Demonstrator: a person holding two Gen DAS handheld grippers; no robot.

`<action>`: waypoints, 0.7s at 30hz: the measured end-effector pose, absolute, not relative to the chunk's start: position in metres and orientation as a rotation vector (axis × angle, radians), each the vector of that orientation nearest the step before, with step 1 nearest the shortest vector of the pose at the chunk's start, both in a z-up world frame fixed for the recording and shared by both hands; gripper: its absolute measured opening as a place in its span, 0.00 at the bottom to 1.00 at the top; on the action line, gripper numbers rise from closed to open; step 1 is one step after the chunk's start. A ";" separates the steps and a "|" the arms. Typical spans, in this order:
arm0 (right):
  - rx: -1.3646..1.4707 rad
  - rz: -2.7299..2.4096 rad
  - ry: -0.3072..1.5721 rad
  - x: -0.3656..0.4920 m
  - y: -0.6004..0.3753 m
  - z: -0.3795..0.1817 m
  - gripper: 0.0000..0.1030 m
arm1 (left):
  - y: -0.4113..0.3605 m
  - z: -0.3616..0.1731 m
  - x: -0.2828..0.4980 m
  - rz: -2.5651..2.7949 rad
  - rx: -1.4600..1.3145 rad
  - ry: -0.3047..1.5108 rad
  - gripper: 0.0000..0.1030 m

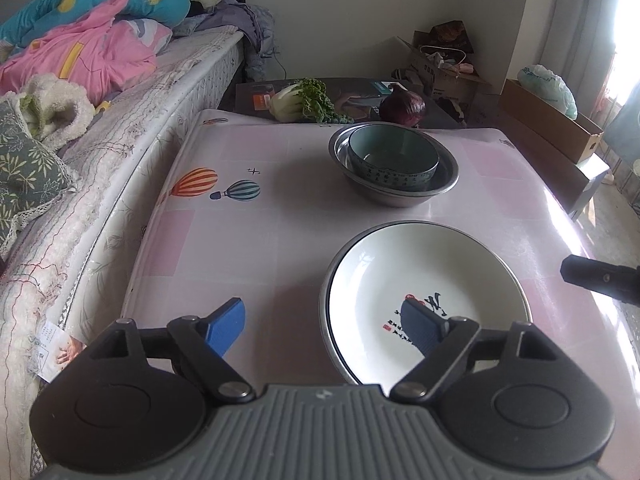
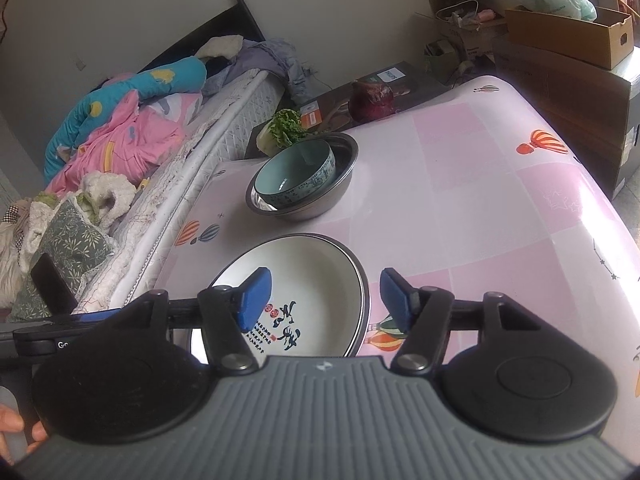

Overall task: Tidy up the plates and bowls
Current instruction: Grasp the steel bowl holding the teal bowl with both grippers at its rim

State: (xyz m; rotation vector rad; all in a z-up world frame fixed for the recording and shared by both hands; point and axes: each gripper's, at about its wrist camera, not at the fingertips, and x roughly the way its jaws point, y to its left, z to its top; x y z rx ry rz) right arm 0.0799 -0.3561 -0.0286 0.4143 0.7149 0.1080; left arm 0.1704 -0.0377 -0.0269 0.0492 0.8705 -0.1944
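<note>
Stacking looks nearly finished, judging from the left wrist view: a white ceramic plate (image 1: 426, 300) with dark calligraphy rests on a metal plate whose rim (image 1: 325, 308) peeks out beneath. Beyond the white plate sits a teal ceramic bowl (image 1: 394, 158) nested in a steel basin (image 1: 394, 192). The left gripper (image 1: 326, 326) hangs spread and empty, one blue pad (image 1: 224, 330) over the glossy pink tablecloth (image 1: 248, 240), the other over the white plate's near edge.

From the right wrist view, the right gripper (image 2: 326, 300) is also parted, holding nothing, its fingers either side of the white plate's (image 2: 304, 272) right rim. The teal bowl (image 2: 296, 178) leans inside the steel basin (image 2: 312, 204), farther back from the plate. Next move, probably: seat that glazed, smooth bowl level, or withdraw if done. A cabbage and an onion lie behind the basin.
</note>
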 end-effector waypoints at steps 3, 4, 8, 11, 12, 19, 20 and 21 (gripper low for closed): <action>0.408 0.117 0.718 0.088 -0.357 -0.028 0.59 | -0.040 -0.029 0.177 -0.193 0.057 0.873 0.84; 0.408 0.122 0.721 0.093 -0.357 -0.029 0.59 | -0.041 -0.030 0.181 -0.191 0.060 0.873 0.84; 0.404 0.134 0.728 0.115 -0.363 -0.027 0.59 | -0.040 -0.031 0.195 -0.193 0.061 0.845 0.84; 0.414 0.143 0.727 0.133 -0.372 -0.024 0.59 | -0.035 -0.029 0.210 -0.195 0.043 0.801 0.84; 0.417 0.149 0.728 0.143 -0.376 -0.024 0.59 | -0.033 -0.028 0.218 -0.195 0.029 0.783 0.84; 0.427 0.153 0.760 0.208 -0.397 -0.032 0.59 | -0.027 -0.027 0.277 -0.218 -0.042 0.713 0.77; 0.429 0.153 0.767 0.217 -0.399 -0.035 0.59 | -0.027 -0.029 0.287 -0.231 -0.057 0.718 0.76; 0.434 0.158 0.778 0.231 -0.401 -0.040 0.59 | -0.029 -0.031 0.297 -0.245 -0.070 0.725 0.73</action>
